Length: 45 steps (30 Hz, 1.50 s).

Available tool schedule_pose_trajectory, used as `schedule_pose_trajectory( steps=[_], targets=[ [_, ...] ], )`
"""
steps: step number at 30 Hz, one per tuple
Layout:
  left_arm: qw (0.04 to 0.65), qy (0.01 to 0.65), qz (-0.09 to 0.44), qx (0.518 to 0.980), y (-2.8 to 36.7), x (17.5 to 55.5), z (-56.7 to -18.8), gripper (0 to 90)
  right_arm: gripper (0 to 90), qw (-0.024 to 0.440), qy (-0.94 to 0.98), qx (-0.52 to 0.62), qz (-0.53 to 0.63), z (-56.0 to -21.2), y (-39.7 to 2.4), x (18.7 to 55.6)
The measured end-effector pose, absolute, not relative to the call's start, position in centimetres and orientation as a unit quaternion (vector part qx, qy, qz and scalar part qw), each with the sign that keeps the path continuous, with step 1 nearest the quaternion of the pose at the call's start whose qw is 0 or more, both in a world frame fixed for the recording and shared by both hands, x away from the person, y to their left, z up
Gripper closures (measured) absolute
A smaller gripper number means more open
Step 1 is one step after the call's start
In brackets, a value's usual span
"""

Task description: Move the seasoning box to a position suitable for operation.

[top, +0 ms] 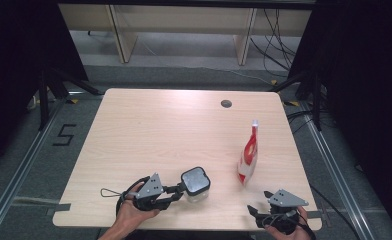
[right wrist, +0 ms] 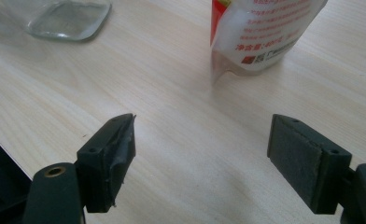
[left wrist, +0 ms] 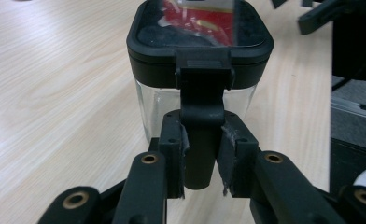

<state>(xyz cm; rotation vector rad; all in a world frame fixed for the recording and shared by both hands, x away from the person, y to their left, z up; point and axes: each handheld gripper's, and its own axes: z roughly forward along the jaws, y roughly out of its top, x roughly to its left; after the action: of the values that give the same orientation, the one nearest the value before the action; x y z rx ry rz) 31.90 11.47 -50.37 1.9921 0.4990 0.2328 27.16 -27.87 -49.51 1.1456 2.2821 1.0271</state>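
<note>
A clear square container (top: 195, 184) with a black lid (left wrist: 200, 32) stands near the table's front edge, left of centre. A black latch tab (left wrist: 200, 116) hangs down from the lid's near side. My left gripper (top: 180, 190) (left wrist: 200, 161) is shut on that tab, with a pad pressed against each side of it. A red and white pouch (top: 248, 156) (right wrist: 260, 32) stands upright to the right of the container. My right gripper (top: 259, 201) (right wrist: 202, 149) hovers open over the front right of the table, short of the pouch, with bare wood between its pads.
The light wooden table (top: 159, 130) has a dark round cable hole (top: 226, 103) near its far edge. In the right gripper view the container's glass base (right wrist: 69, 18) lies at the upper left. Dark stands and floor cables surround the table.
</note>
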Motion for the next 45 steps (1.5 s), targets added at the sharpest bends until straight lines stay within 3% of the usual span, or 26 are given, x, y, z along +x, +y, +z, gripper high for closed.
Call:
schedule_pose_trajectory(
  steps=[13, 15, 17, 27, 38, 40, 41, 45],
  targets=[
    [0.520, 0.161, 0.072, 0.836, 11.3, 32.5, -50.5, 72.3, 24.9, 0.199, 0.814, 0.401, 0.370, -49.5, -27.8, 27.1],
    [0.515, 0.159, 0.071, 0.839, 11.5, 32.7, -50.4, 72.3, 24.9, 0.175, 0.819, 0.400, 0.371, -49.5, -27.8, 27.2],
    [0.515, 0.153, 0.070, 0.841, 11.7, 33.0, -50.4, 72.1, 25.0, 0.181, 0.821, 0.394, 0.371, -49.5, -27.8, 27.2],
    [0.510, 0.173, 0.081, 0.839, 12.3, 33.5, -50.5, 70.3, 25.0, 0.194, 0.821, 0.391, 0.369, -49.5, -27.5, 27.1],
    [0.506, 0.204, 0.089, 0.833, 12.8, 33.8, -50.4, 61.5, 25.0, 0.176, 0.825, 0.386, 0.373, -49.5, -27.6, 27.1],
    [0.506, 0.200, 0.089, 0.834, 12.9, 33.8, -50.3, 57.3, 25.1, 0.175, 0.825, 0.386, 0.373, -49.5, -27.5, 27.1],
    [0.508, 0.217, 0.083, 0.829, 13.0, 33.6, -50.1, 54.8, 25.1, 0.202, 0.821, 0.385, 0.370, -49.5, -27.5, 27.1],
    [0.495, 0.229, 0.077, 0.834, 13.5, 33.2, -49.8, 46.5, 25.1, 0.196, 0.822, 0.386, 0.370, -49.5, -27.4, 27.0]
  ],
)
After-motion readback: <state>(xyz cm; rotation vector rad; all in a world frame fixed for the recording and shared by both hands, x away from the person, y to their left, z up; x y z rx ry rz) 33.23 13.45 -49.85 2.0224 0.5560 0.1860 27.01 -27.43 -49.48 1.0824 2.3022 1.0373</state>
